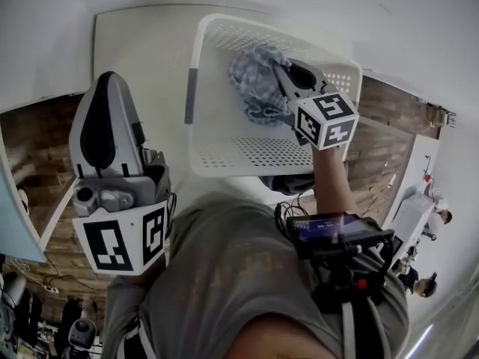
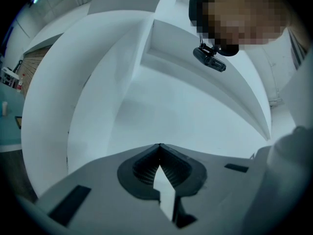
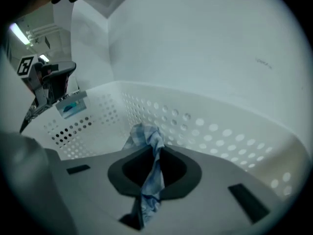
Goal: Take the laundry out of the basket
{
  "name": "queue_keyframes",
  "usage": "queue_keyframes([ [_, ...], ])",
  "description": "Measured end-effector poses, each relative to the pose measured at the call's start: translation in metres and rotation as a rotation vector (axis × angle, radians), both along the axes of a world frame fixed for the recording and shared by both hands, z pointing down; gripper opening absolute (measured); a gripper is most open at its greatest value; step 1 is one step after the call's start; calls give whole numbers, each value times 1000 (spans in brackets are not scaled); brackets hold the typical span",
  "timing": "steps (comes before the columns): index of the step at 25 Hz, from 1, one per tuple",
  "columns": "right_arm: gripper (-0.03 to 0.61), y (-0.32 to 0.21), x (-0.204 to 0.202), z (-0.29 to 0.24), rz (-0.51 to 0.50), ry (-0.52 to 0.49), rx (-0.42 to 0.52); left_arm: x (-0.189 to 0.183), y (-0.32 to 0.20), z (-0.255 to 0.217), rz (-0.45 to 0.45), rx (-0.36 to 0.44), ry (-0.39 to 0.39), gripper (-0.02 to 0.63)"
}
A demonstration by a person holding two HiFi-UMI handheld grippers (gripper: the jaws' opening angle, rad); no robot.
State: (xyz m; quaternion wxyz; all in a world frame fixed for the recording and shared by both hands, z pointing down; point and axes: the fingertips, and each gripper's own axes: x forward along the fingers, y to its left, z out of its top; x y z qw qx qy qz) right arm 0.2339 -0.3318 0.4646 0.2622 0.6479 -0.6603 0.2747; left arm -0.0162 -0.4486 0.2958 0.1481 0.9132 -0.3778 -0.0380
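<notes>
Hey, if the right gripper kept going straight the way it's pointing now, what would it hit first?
Most likely the perforated basket wall. The right gripper is already shut on the blue checked cloth, and that white wall fills the line beyond it, though the depth is unclear.

White counter [image 1: 142, 51] against white wall [image 1: 45, 36]. Brown wood-plank floor [image 1: 34, 144] on both sides. Ceiling strip light [image 3: 18, 32] lit.

Top of the basket [image 1: 247, 155] is open, so the path in from above is free. Its perforated walls box the right hand-held gripper [image 1: 279, 73] in sideways. Basket floor is bare left of the cloth [image 1: 253, 81]. The left hand-held gripper [image 1: 108, 81] sits outside, left of it, over the desk [image 1: 142, 43].
</notes>
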Motion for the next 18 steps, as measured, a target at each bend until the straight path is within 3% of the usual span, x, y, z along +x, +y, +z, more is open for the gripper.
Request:
queue_keyframes([
  [8, 34, 4, -14, -81, 63, -29, 279, -14, 29, -32, 37, 83, 18, 8],
  [18, 34, 44, -26, -164, 18, 5, 453, -25, 104, -85, 39, 180, 16, 8],
])
